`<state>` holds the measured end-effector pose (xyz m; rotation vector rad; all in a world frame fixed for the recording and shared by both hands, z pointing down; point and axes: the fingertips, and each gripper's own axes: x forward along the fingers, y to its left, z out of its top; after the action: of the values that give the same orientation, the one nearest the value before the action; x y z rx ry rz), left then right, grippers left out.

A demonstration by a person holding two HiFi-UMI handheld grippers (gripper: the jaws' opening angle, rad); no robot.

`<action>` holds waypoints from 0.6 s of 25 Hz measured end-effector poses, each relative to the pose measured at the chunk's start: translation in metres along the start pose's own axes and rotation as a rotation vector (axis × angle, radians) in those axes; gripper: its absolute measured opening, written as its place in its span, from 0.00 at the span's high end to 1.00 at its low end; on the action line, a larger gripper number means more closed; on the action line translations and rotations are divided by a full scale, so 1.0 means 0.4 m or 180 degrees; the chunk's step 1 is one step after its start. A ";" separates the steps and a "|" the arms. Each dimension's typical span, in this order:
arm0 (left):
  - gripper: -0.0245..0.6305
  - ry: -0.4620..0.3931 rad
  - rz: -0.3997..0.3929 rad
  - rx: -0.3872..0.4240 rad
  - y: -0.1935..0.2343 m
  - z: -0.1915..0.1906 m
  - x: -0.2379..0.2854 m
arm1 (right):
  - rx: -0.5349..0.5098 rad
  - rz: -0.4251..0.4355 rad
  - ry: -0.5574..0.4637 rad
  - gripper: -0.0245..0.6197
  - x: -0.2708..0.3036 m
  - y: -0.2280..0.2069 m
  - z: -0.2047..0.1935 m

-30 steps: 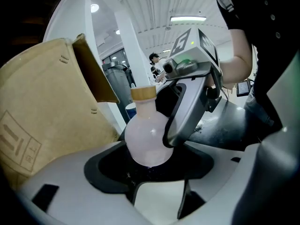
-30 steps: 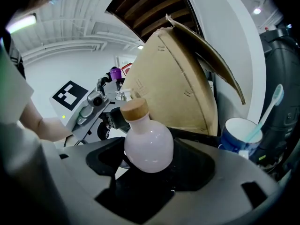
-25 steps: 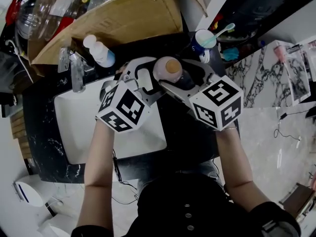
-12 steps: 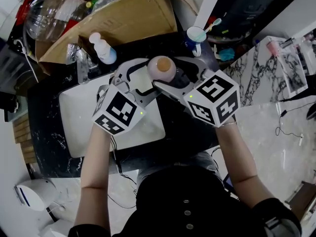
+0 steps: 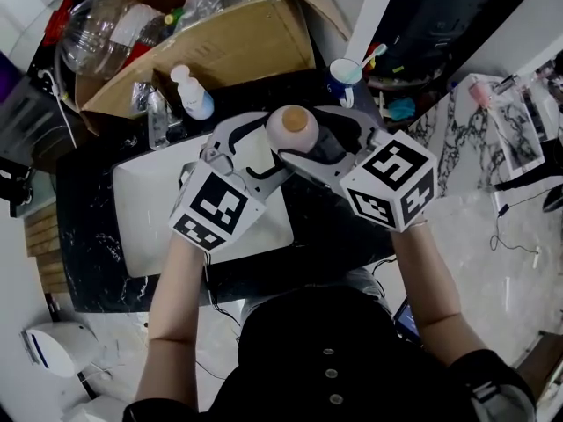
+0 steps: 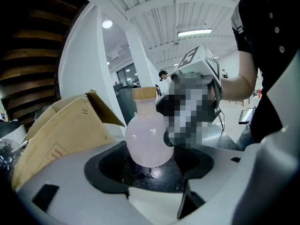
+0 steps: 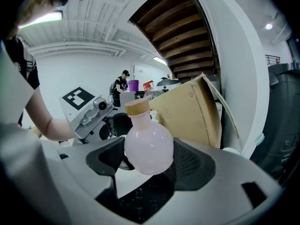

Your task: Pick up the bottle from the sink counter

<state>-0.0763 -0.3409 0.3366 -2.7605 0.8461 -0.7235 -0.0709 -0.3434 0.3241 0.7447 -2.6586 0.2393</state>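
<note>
Leftmost, clear plastic tub (image 5: 92, 42): lies on its side at the far left corner, above the counter's edge
Counter (image 5: 84, 227): black, speckled; it frames the sink on every side that shows
Sink (image 5: 145, 209): white rectangular basin; partly covered by the left gripper and forearm
Tap (image 5: 157, 112): chrome, at the sink's back rim
Small white bottle (image 5: 193, 95): upright just right of the tap, blue at its base, in front of the cardboard box
Cardboard box (image 5: 224, 38): open, tilted, behind the sink; plastic packaging shows inside it
Left gripper (image 5: 264, 148): over the sink's right half; jaws spread wide with nothing clamped; the round bottle sits just at their tips, and the left gripper view shows it centred ahead of the gap
Bottle (image 5: 288, 128): pale pink, round-bodied, short neck, tan cap; lifted clear of the counter, above the sink's right rim, leaning slightly
Right gripper (image 5: 303, 139): jaws closed onto the bottle's round body, one dark pad on each side, as the right gripper view shows (image 7: 147, 151); its marker cube (image 5: 391, 192) faces upward
Cup (image 5: 346, 71): blue and white, on the counter behind the right gripper; a toothbrush (image 5: 374, 55) leans out of it
Marble surface (image 5: 466, 130): white with dark veins, to the far right, well apart from the sink
</note>
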 end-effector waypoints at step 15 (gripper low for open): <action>0.45 0.0057 0.0033 0.0150 -0.038 0.048 -0.035 | 0.0009 0.0043 -0.0194 0.45 -0.059 0.036 0.024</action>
<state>-0.0696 -0.3202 0.3188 -2.7104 0.8354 -0.7572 -0.0626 -0.3228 0.3052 0.7466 -2.7220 0.2274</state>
